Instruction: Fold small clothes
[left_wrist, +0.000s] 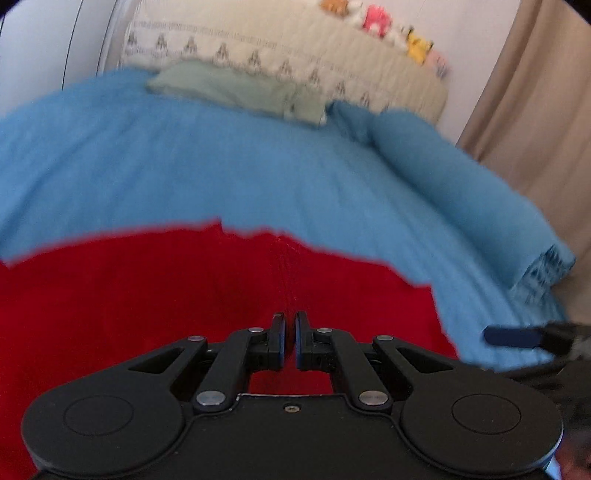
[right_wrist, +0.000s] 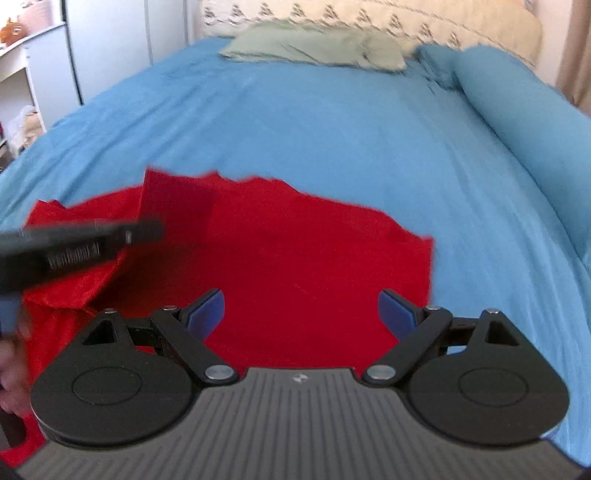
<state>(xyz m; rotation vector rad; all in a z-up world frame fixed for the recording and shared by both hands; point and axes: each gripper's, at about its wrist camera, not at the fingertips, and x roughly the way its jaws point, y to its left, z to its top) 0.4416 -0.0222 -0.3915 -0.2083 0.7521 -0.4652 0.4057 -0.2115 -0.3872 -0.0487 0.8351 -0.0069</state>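
With the red garment lying near on the blue bedspread, the left gripper, fingers nearly closed with no cloth visibly between them, should pinch a left edge while the wide-spread right gripper takes the right edge, then carry both over evenly.

A bed with a blue cover carries everything here. A red garment lies spread on its near part, one corner folded up at the left side. At the far end a pale green pillow rests against the cream patterned headboard. A long blue bolster runs along the bed's right edge, just beside the pillow.
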